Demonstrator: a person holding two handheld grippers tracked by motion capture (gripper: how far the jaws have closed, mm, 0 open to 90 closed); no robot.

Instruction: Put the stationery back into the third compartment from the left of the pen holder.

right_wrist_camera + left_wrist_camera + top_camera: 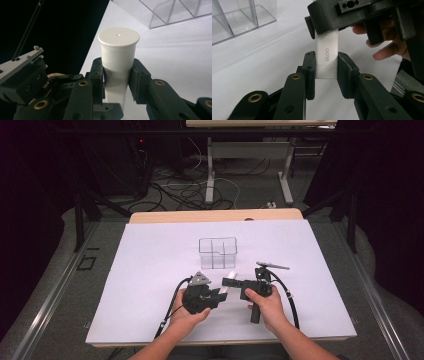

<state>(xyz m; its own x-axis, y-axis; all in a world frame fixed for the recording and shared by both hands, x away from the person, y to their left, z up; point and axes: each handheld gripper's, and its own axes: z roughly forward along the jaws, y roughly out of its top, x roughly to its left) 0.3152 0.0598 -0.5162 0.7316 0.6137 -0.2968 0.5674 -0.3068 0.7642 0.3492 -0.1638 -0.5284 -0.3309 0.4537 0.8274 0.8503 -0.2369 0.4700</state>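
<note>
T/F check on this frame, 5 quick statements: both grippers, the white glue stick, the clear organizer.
1. Both grippers grip the same white glue stick. True: the left gripper clamps one end and the right gripper the other.
2. The glue stick lies inside the clear organizer. False: it is held between the grippers, nearer the person than the organizer.
3. The organizer has inner dividers. True.
4. The left gripper's jaws stand wide open with nothing between them. False: they are closed on the stick near its GLOO lettering.
5. The table top is covered by a white sheet. True.
</note>
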